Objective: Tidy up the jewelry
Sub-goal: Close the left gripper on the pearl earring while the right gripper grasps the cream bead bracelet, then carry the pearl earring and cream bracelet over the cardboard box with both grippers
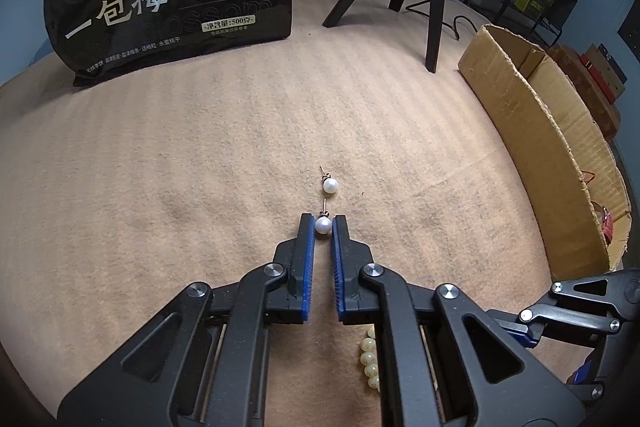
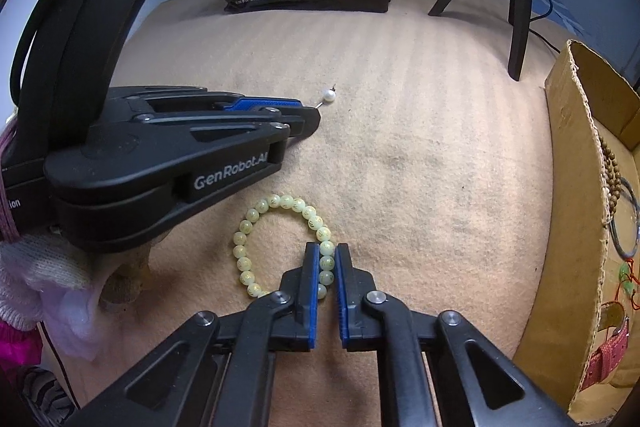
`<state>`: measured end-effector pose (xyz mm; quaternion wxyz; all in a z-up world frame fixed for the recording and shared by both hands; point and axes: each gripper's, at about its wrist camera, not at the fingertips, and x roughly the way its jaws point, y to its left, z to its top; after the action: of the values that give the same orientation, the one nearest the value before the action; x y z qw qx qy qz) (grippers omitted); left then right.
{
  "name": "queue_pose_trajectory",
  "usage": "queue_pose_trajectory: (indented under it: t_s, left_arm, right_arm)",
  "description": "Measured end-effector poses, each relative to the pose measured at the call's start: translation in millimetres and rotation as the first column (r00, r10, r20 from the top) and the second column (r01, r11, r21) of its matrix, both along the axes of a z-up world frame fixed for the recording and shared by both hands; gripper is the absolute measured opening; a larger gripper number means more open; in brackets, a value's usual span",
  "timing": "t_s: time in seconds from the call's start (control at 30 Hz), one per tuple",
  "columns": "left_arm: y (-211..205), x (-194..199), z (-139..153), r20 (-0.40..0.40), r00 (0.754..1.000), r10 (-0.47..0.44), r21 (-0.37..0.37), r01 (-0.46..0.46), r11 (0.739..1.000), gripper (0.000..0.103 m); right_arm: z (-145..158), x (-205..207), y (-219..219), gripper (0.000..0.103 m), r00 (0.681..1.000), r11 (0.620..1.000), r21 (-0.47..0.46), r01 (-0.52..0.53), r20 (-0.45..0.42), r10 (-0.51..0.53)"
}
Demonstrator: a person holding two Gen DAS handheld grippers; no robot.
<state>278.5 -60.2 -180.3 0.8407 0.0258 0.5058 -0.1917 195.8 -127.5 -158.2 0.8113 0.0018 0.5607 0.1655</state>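
Left gripper [image 1: 323,221] fingers clamp a white pearl stud earring [image 1: 323,225]; right gripper [image 2: 327,251] fingers clamp a pale green beaded bracelet [image 2: 256,215] at its three o'clock side.

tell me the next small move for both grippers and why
Probably lift both and carry them toward the cardboard box. The left gripper is shut on a pearl earring, the right gripper on the bead bracelet, and both pieces still lie on the blanket.
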Motion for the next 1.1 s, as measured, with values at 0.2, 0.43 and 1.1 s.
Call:
queue_pose_trajectory:
  t_s: [0.2,0.43,1.1]
  left_arm:
    - [6.6,-4.8,6.3,0.007,1.0,0.006,0.002,-0.006,1.0,0.007]
    - [17.6,-11.8,21.8,0.023,0.999,0.032,-0.014,-0.031,0.999,0.007]
    - [19.2,-37.6,59.5,0.088,0.995,0.041,-0.043,-0.037,0.998,0.007]
  right_arm:
    - [7.9,-2.6,1.9,0.005,1.0,1.0,0.006,0.0,0.03,-0.001]
    - [20.2,-4.3,-5.9,0.005,0.998,1.0,0.026,0.005,0.066,-0.007]
    - [66.2,-18.0,-32.1,0.005,0.984,0.999,0.035,0.025,0.174,-0.031]
